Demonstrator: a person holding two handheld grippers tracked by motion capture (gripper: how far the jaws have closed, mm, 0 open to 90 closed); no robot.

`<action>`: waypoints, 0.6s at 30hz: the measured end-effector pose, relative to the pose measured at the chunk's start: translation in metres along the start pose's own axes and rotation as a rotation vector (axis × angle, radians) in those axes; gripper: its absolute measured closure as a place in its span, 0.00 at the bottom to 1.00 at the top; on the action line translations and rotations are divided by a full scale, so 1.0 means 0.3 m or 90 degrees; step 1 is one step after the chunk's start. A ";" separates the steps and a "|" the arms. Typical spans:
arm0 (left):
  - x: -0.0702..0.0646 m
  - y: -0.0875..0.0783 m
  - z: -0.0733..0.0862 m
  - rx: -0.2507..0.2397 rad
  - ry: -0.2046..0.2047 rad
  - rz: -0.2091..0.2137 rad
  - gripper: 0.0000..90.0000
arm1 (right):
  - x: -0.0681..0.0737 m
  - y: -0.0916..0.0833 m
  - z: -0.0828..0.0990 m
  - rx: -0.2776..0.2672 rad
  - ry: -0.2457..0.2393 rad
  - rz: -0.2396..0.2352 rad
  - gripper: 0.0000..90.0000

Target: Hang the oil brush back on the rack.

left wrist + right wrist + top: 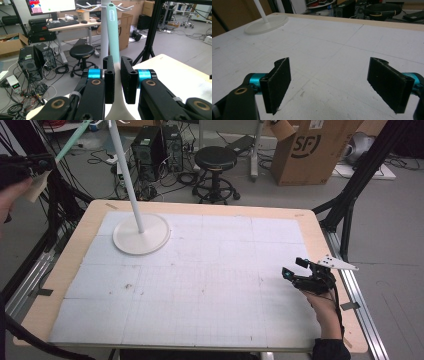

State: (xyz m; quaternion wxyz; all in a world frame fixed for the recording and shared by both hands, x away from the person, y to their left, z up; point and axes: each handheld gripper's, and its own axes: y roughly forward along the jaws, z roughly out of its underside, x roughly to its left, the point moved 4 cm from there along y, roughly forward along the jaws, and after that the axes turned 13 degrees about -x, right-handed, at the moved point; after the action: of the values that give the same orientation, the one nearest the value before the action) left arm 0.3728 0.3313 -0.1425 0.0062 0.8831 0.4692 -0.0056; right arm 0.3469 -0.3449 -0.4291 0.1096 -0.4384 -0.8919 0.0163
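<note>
The big wooden table (75, 250) with rounded corners is wearing a white mat (210, 280) marked with thin grid lines, and the mat is covering most of its top. On the far left part of the mat, a white rack (141, 234) is standing on a round flat base, with a thin white pole going up from the middle. In the left gripper view, white hooks are sticking out sideways from the top of that pole.

The right gripper (298, 268) is sitting low over the right edge of the mat, held by the person's right hand (325, 305) coming in from the bottom. Its two black jaws are spread wide apart with nothing between them, and in the right gripper view they are pointing across the bare mat toward the rack's base.

The left gripper (117, 75) is being held up high, off past the left side of the table. Its two black jaws are pinching a long, thin tool (113, 35) with a pale mint-green upper part and a cream-white lower part. The jaws are pressing on the tool's narrow white part. The green end is pointing up and away from the gripper, toward the top of the rack, close to the hooks. I cannot tell if it is touching them.
</note>
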 end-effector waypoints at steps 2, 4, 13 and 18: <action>0.002 0.002 0.002 0.002 0.002 0.000 0.91 | 0.001 -0.001 0.000 0.000 0.001 0.000 0.20; 0.003 0.004 0.003 0.002 -0.001 0.002 0.91 | 0.000 -0.001 -0.001 0.000 0.001 0.001 0.20; -0.002 0.024 0.017 0.013 0.003 0.004 0.91 | -0.001 -0.003 -0.003 -0.003 0.000 0.000 0.20; -0.003 0.038 0.026 0.018 0.003 0.003 0.91 | -0.002 -0.004 -0.003 -0.003 -0.001 0.000 0.20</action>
State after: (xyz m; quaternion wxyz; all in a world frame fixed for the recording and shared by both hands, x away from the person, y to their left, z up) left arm 0.3816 0.3240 -0.1501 -0.0076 0.8843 0.4668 -0.0098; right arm 0.3467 -0.3461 -0.4283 0.1079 -0.4389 -0.8919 0.0144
